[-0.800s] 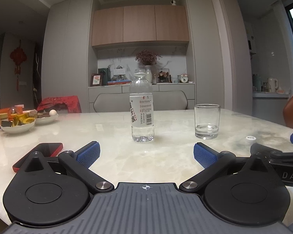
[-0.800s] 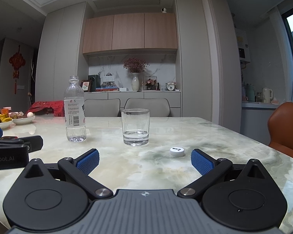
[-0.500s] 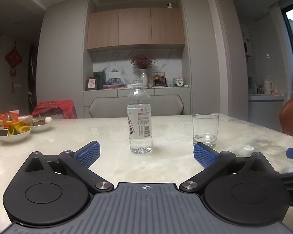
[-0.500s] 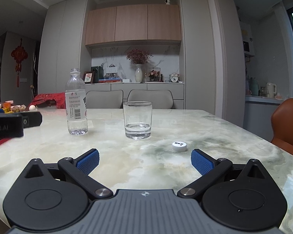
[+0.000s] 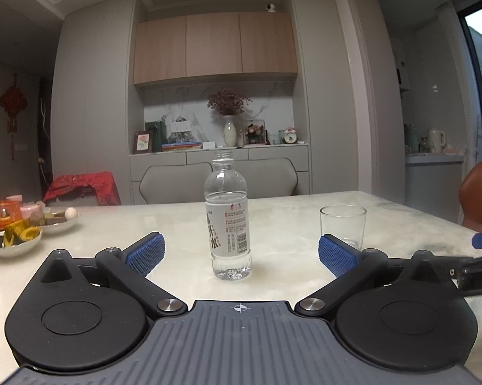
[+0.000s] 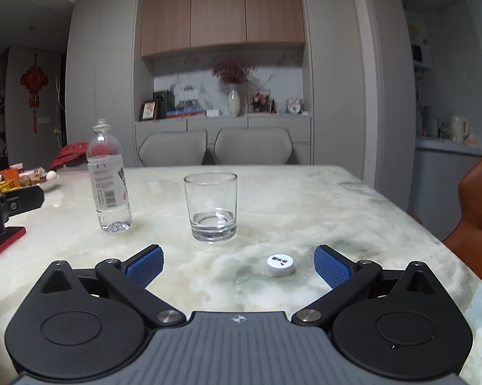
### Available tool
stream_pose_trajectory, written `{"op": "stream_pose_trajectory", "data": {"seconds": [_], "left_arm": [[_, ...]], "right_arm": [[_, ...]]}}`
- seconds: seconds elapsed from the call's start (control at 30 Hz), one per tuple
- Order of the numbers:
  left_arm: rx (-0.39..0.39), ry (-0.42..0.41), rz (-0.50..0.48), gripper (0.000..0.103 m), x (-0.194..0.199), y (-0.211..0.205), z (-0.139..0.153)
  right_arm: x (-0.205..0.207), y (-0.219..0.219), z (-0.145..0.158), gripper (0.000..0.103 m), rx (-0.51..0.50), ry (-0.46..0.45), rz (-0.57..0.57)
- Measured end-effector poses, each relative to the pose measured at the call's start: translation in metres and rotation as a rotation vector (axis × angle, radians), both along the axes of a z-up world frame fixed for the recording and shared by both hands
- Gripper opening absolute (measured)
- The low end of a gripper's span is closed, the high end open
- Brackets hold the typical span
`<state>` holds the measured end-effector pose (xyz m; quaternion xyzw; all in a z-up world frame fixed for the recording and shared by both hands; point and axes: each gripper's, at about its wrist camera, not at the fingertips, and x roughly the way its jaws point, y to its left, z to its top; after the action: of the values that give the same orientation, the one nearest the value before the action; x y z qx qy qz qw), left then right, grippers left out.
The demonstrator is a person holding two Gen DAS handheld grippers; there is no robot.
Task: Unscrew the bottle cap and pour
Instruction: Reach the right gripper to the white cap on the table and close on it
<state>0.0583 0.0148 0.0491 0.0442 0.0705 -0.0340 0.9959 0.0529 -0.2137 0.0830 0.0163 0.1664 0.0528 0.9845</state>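
Note:
A clear plastic water bottle stands upright and uncapped on the marble table, straight ahead of my open, empty left gripper. It also shows in the right wrist view, at the left. A glass tumbler with a little water in the bottom stands to the bottle's right; it also shows in the left wrist view. The white cap lies on the table between the fingers of my open, empty right gripper.
Bowls of snacks sit at the table's left. A red-edged phone lies near the left gripper body. An orange chair stands at the right table edge. Two grey chairs stand behind the table.
Both grippers have moved lower and closer to the table. The bottle now sits nearer the left gripper, and the cap now lies between the right gripper's fingers.

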Motion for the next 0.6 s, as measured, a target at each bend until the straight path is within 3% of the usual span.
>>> {"op": "stream_pose_trajectory", "data": {"seconds": [0.23,0.4,0.6], "left_arm": [[0.03,0.042,-0.013,0.103,0.034,0.004,0.002],[0.061,0.06,-0.006,0.103,0.061,0.002,0.002],[0.084,0.098,-0.02,0.103,0.087,0.001,-0.004]], "right_arm": [[0.044,-0.018,0.006,0.093,-0.035,0.127,0.046],[0.069,-0.022,-0.001,0.074,-0.041,0.225,0.087],[0.086,-0.022,-0.009,0.074,-0.061,0.288,0.067]]}}
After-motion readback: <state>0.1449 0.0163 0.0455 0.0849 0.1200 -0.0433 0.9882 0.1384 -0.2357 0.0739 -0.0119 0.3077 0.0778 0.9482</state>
